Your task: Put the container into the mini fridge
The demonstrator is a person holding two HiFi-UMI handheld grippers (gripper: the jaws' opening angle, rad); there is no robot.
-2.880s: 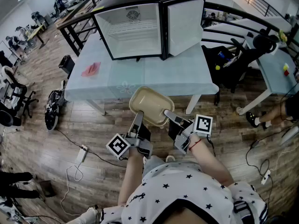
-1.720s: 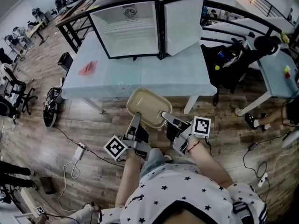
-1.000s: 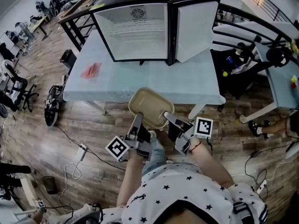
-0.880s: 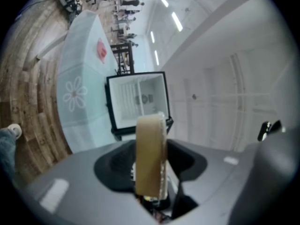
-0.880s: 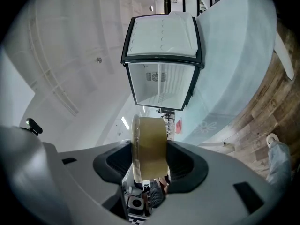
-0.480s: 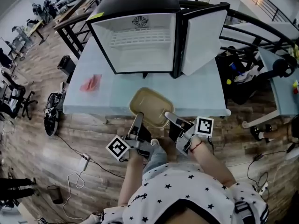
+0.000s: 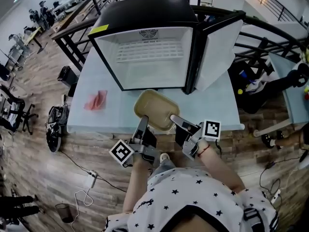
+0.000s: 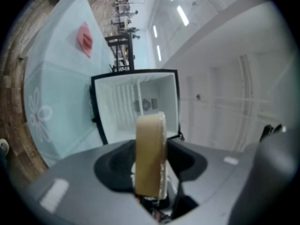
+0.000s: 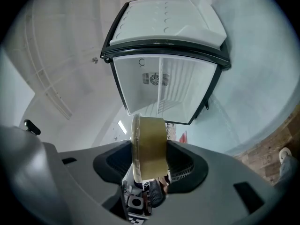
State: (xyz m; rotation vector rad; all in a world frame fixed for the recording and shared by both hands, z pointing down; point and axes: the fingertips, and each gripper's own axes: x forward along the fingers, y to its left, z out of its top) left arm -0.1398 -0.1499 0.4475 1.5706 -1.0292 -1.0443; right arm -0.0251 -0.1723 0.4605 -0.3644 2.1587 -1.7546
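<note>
**Container held before the open mini fridge**

The table (image 7: 91,83) bears the mini fridge (image 7: 149,57), its door open at 3 o'clock. At the fridge's 6 o'clock is the tan container (image 7: 153,109). The left gripper (image 7: 141,127) and right gripper (image 7: 176,123) each clamp its rim.

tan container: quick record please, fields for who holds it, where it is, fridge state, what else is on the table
container: tan rounded-rectangular container
held by: left gripper and right gripper, each clamped on its near edge
place: in front of the fridge opening, not yet inside
fridge: black mini fridge, door swung open
table: pale blue table, pink cloth lying on it
</note>
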